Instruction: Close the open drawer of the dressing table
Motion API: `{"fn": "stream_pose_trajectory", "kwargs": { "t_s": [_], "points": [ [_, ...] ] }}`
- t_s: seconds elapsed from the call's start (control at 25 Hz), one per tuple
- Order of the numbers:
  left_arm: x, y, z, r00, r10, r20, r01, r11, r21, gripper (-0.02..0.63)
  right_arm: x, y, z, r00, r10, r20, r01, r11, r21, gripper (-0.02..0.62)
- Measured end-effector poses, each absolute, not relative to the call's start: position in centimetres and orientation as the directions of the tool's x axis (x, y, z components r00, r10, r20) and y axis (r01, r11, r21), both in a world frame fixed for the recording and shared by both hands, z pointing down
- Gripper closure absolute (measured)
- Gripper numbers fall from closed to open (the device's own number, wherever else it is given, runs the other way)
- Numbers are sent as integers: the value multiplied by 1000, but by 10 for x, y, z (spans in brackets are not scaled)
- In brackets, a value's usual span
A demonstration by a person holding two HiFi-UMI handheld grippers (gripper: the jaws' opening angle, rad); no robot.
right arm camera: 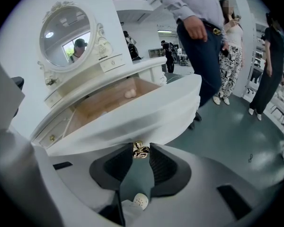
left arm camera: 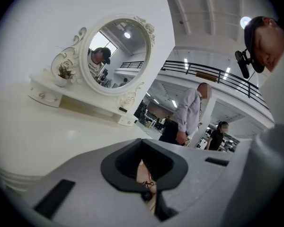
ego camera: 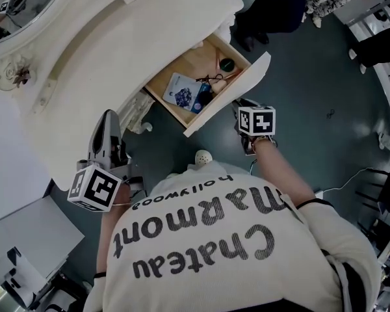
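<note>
The white dressing table (ego camera: 110, 64) has one drawer (ego camera: 190, 67) pulled out, its wooden bottom showing. Inside it lie a blue patterned packet (ego camera: 182, 91) and a dark round item (ego camera: 227, 64). My right gripper (ego camera: 242, 107) is at the white drawer front (ego camera: 237, 86). In the right gripper view its jaws hold the small gold drawer knob (right arm camera: 141, 149) under that front (right arm camera: 132, 119), with a pad against each side. My left gripper (ego camera: 107, 127) hangs by the table's near edge with its fingers together; in the left gripper view the left gripper (left arm camera: 144, 167) points over the tabletop (left arm camera: 42, 136).
An oval mirror (left arm camera: 114, 56) stands at the back of the table (right arm camera: 66, 30). People stand on the floor beyond the drawer (right arm camera: 199, 37), one of them beyond the tabletop (left arm camera: 187, 112). A grey box (ego camera: 26, 239) sits at lower left. A thin cable (ego camera: 344, 181) lies on the floor at right.
</note>
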State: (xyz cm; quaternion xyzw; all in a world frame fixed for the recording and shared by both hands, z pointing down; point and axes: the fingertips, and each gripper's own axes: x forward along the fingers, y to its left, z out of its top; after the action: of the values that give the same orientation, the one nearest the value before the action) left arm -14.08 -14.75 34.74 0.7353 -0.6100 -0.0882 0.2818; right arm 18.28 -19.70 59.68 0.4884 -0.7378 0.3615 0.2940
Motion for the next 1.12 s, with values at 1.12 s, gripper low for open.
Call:
{"fn": "stream_pose_trajectory", "kwargs": {
  "t_s": [1.12],
  "points": [
    [-152,-143,346,160,-967,200,-850,-31,526,598,158,-223,597,-386,-487,783,-917,293,-270,469]
  ]
}}
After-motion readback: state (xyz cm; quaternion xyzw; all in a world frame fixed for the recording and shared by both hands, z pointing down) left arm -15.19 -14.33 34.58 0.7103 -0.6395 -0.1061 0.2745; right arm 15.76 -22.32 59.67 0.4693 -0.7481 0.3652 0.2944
